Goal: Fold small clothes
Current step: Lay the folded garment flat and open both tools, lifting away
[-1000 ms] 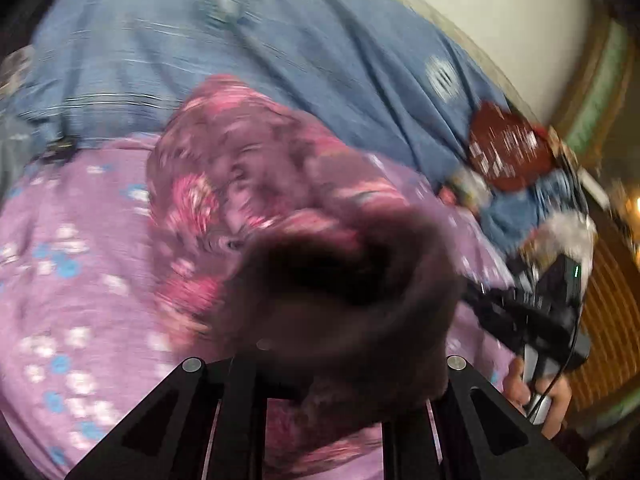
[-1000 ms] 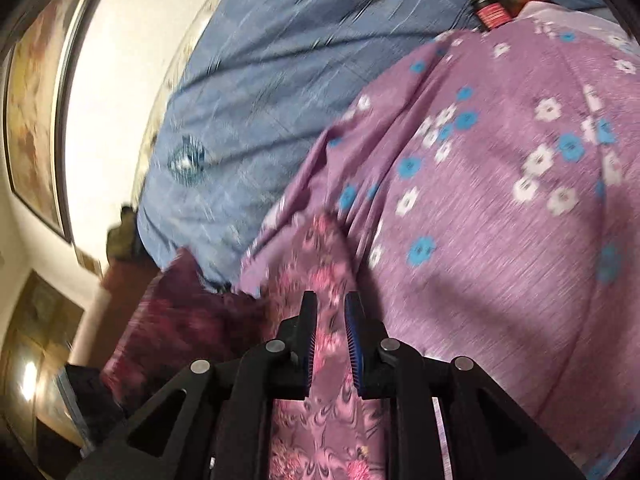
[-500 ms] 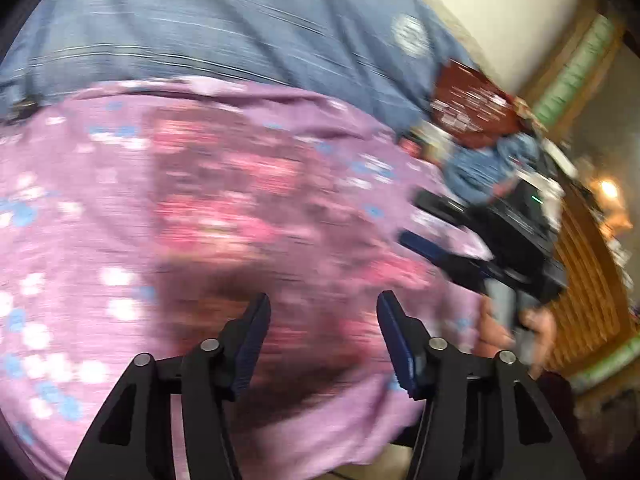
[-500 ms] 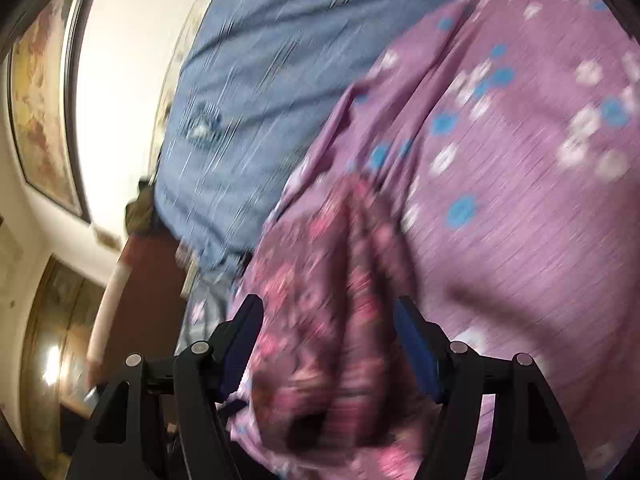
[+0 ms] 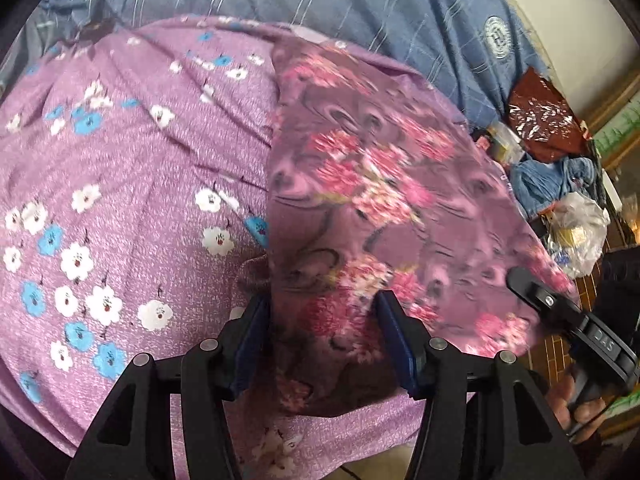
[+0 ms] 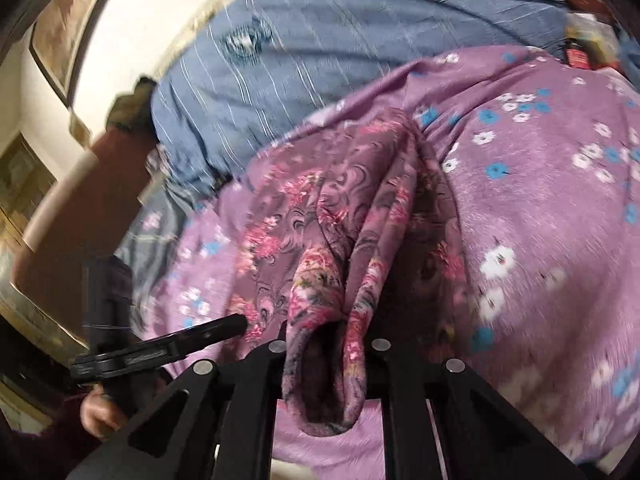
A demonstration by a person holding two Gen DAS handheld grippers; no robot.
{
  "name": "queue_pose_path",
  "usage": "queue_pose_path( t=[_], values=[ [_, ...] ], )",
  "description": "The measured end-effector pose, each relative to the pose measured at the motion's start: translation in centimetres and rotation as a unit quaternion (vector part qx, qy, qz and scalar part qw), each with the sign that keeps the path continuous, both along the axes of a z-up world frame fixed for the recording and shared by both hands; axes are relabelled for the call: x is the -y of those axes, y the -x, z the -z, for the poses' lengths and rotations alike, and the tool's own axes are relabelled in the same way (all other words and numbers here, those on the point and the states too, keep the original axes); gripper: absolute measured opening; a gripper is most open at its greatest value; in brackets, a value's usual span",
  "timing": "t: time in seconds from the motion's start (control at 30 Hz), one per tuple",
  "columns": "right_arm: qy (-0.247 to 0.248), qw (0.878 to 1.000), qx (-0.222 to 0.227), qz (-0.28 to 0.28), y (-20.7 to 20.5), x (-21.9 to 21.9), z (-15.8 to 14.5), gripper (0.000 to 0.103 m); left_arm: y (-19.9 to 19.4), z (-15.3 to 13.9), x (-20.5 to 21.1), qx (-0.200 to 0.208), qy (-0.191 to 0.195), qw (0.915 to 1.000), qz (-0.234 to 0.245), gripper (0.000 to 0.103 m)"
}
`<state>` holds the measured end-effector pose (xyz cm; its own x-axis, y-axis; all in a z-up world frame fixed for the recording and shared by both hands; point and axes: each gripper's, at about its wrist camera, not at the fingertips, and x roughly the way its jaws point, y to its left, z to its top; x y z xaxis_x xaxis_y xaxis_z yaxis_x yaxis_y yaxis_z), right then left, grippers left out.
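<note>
A small mauve garment with pink flowers [image 5: 372, 208] lies on a purple sheet with white and blue flowers [image 5: 112, 184]. My left gripper [image 5: 324, 336] is open, its blue-padded fingers standing on either side of the garment's near edge. In the right wrist view the garment [image 6: 332, 248] is bunched into folds, and a fold of it hangs between the fingers of my right gripper [image 6: 326, 344], which is shut on it. The right gripper also shows at the right edge of the left wrist view [image 5: 560, 316].
A blue striped bedspread [image 5: 360, 4] lies beyond the purple sheet. At the far right sit a dark red bag [image 5: 544, 120], a blue cloth bundle [image 5: 548, 176] and a white plastic bag [image 5: 580, 232]. A wall with a framed picture [image 6: 60, 36] is at the left.
The left gripper let go of the garment and opened; the garment now lies spread on the sheet. The right gripper opened wide, then closed on a bunched fold.
</note>
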<state>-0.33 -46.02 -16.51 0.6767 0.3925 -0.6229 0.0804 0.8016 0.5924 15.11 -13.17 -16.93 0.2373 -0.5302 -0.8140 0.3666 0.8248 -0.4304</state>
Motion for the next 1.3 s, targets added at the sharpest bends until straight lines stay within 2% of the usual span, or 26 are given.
queue_pose_path(
  t=[0.07, 0.1, 0.13, 0.17, 0.23, 0.27, 0.33, 0.37, 0.43, 0.47, 0.5, 0.53, 0.57, 0.6, 0.77, 0.83, 0.87, 0.9, 0.93, 1.03, 1.1, 1.23, 1.27, 1.3],
  values=[
    [-0.003, 1.0, -0.029, 0.007, 0.2, 0.9, 1.4, 0.013, -0.3, 0.5, 0.4, -0.004, -0.009, 0.9999, 0.005, 0.055],
    [-0.003, 0.998, -0.067, 0.007, -0.4, 1.2, 3.1, 0.023, -0.1, 0.9, 0.2, -0.007, -0.019, 0.9998, 0.005, 0.055],
    [0.0, 0.995, -0.098, 0.016, -1.0, 1.6, 4.4, 0.029, 0.0, 1.4, 0.2, -0.013, -0.029, 0.9995, 0.006, 0.056],
    [-0.009, 0.993, -0.119, 0.025, -1.2, 2.1, 5.4, 0.029, -0.1, 1.8, 0.5, -0.019, -0.031, 0.9993, 0.007, 0.057],
    [-0.04, 0.992, -0.113, 0.037, -1.3, 3.1, 4.9, 0.034, -0.2, 1.7, 0.8, -0.023, -0.031, 0.9992, 0.01, 0.057],
    [-0.037, 0.994, -0.098, 0.041, -1.1, 3.5, 3.9, 0.039, -0.5, 1.3, 0.9, -0.021, -0.03, 0.9992, 0.012, 0.057],
    [-0.018, 0.996, -0.056, 0.06, -0.6, 4.9, 1.6, 0.056, -1.3, -0.1, 0.8, -0.009, -0.024, 0.9996, 0.009, 0.054],
    [-0.019, 0.997, -0.036, 0.071, -0.5, 5.6, 0.5, 0.058, -2.0, -1.4, 0.9, 0.008, -0.021, 0.9997, 0.009, 0.055],
    [-0.023, 0.996, 0.0, 0.083, -0.9, 7.0, -1.3, 0.057, -2.9, -3.0, 1.6, 0.04, -0.028, 0.9988, 0.011, 0.055],
    [-0.018, 0.997, 0.002, 0.08, -1.7, 7.2, -1.8, 0.054, -4.0, -3.9, 2.4, 0.059, -0.039, 0.9974, 0.01, 0.055],
    [-0.009, 0.997, -0.002, 0.073, -2.9, 7.4, -2.2, 0.04, -4.6, -4.3, 3.0, 0.067, -0.045, 0.9967, 0.008, 0.055],
    [-0.004, 0.998, -0.005, 0.07, -4.0, 7.3, -2.3, 0.02, -5.4, -4.5, 3.8, 0.072, -0.047, 0.9963, 0.006, 0.055],
    [0.001, 0.998, -0.01, 0.065, -5.2, 7.2, -2.4, 0.013, -6.7, -4.5, 4.8, 0.074, -0.049, 0.996, 0.005, 0.055],
    [0.001, 0.998, -0.018, 0.06, -6.7, 7.0, -2.0, 0.011, -8.0, -4.2, 5.9, 0.072, -0.061, 0.9955, 0.002, 0.055],
    [-0.036, 0.998, -0.046, 0.04, -12.8, 5.8, 1.0, 0.011, -12.5, -1.8, 10.2, 0.079, -0.09, 0.9927, -0.011, 0.056],
    [-0.028, 0.995, -0.077, 0.054, -14.6, 5.6, 3.2, 0.015, -13.5, 0.2, 12.1, 0.074, -0.114, 0.9907, -0.004, 0.065],
    [-0.029, 0.992, -0.102, 0.062, -15.3, 5.8, 4.7, 0.012, -13.9, 1.1, 12.6, 0.07, -0.125, 0.9896, -0.008, 0.068],
    [-0.04, 0.991, -0.114, 0.063, -15.8, 5.9, 6.1, 0.01, -14.3, 2.1, 13.1, 0.07, -0.14, 0.9876, -0.011, 0.077],
    [-0.055, 0.992, -0.097, 0.063, -15.8, 6.3, 6.7, 0.009, -14.5, 3.0, 13.7, 0.07, -0.158, 0.985, -0.009, 0.088],
    [-0.074, 0.991, -0.097, 0.061, -15.2, 6.9, 6.2, 0.013, -14.6, 3.0, 14.6, 0.072, -0.168, 0.9831, -0.01, 0.09],
    [-0.052, 0.993, -0.084, 0.063, -14.1, 6.6, 5.0, 0.019, -13.6, 2.2, 14.3, 0.081, -0.17, 0.9821, -0.005, 0.088],
    [-0.026, 0.998, -0.044, 0.042, -9.8, 4.9, 1.1, 0.022, -9.3, -0.3, 12.3, 0.121, -0.166, 0.9786, -0.011, 0.088],
    [-0.013, 0.999, -0.031, 0.041, -8.5, 4.3, 0.4, 0.024, -7.3, -1.0, 11.8, 0.141, -0.167, 0.9759, -0.008, 0.088],
    [0.005, 0.999, -0.024, 0.04, -7.1, 3.7, -0.2, 0.033, -5.8, -1.5, 11.4, 0.152, -0.17, 0.9736, -0.009, 0.089]
  ],
)
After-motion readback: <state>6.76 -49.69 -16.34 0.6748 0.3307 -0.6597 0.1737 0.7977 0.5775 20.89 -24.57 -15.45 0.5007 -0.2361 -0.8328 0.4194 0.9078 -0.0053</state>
